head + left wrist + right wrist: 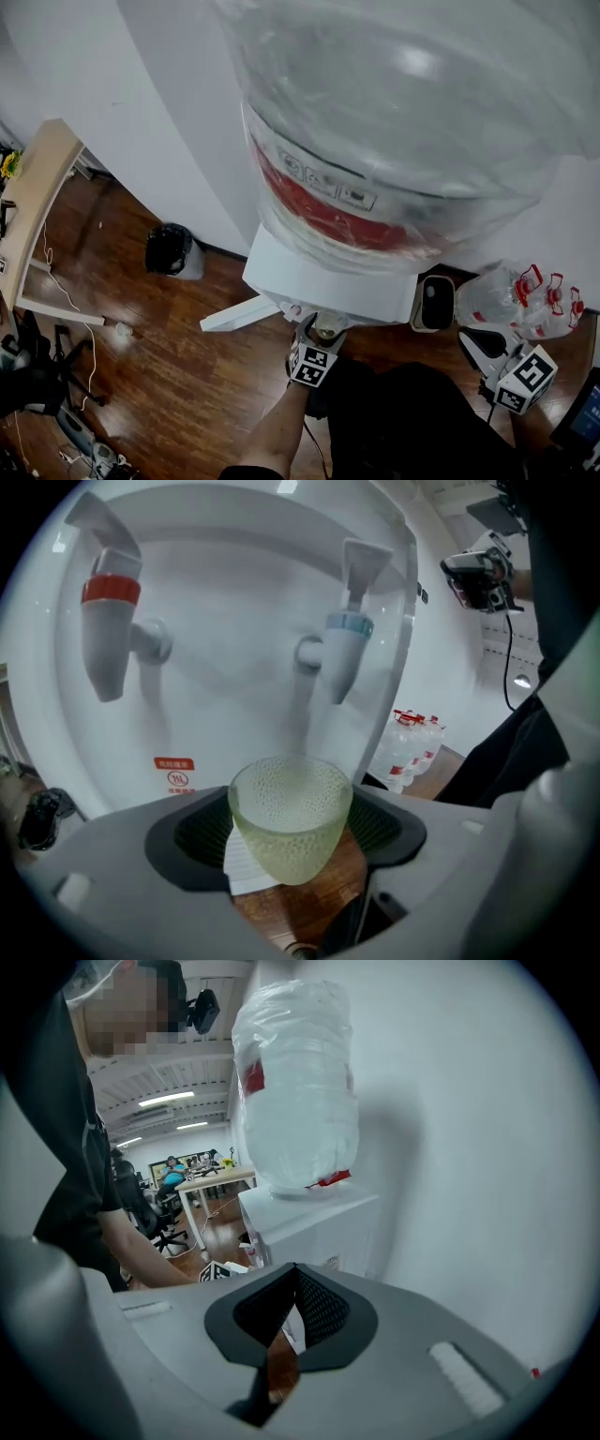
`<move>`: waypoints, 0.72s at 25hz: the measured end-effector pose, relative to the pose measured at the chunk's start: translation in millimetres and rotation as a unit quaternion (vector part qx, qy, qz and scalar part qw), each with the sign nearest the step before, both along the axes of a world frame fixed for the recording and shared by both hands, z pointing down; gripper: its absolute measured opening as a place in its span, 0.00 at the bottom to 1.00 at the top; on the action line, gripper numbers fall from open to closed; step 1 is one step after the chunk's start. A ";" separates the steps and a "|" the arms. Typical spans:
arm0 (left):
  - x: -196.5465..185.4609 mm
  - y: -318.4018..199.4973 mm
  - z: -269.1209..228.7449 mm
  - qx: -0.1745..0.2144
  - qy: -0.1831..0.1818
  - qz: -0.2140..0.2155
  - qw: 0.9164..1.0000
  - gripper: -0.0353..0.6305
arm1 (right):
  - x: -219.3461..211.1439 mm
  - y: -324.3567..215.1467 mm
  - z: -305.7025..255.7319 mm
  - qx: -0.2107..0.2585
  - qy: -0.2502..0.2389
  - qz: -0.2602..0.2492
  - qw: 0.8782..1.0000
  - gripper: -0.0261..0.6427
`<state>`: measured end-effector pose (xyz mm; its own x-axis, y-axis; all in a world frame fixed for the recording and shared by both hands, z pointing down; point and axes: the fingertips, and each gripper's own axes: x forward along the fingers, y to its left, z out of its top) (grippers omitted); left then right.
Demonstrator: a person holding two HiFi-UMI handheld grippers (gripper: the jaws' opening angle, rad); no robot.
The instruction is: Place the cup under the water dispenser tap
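Left tool (292,810): jaws set wide, pads clamped on the frosted cup (291,841), held at the water dispenser (216,705) front, below its blue tap (341,658). Right tool (291,1302), right of the dispenser: empty, jaws apparently meeting at the tips.

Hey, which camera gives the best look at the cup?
The left gripper view: the cup shows whole, gripped in the left tongs. The head view shows only its rim from above; the right gripper view misses it.
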<state>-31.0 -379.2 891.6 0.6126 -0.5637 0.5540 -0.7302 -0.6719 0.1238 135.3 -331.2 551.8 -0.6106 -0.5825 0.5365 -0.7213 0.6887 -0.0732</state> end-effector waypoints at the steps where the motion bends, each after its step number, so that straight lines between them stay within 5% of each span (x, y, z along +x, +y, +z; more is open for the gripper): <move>1: 3.5 -1.7 2.1 0.004 0.004 -0.005 1.000 0.45 | 0.7 -0.5 -1.3 0.003 0.004 -0.001 1.000 0.04; 8: 16.4 -2.4 20.1 0.038 0.005 -0.021 0.999 0.46 | 14.7 -9.8 -5.2 0.015 0.032 0.016 0.999 0.04; 12: 24.0 -3.2 22.1 0.068 -0.028 -0.001 0.997 0.46 | -1.0 -7.2 5.1 0.001 0.037 -0.005 0.999 0.04; 16: 20.9 -1.5 30.4 0.047 -0.042 -0.013 0.998 0.47 | -17.6 -5.2 -0.7 -0.001 0.030 -0.029 0.999 0.04; 18: 16.5 -2.7 31.7 0.028 -0.040 -0.016 0.999 0.56 | -21.9 -6.6 -8.4 0.005 0.024 -0.031 0.999 0.04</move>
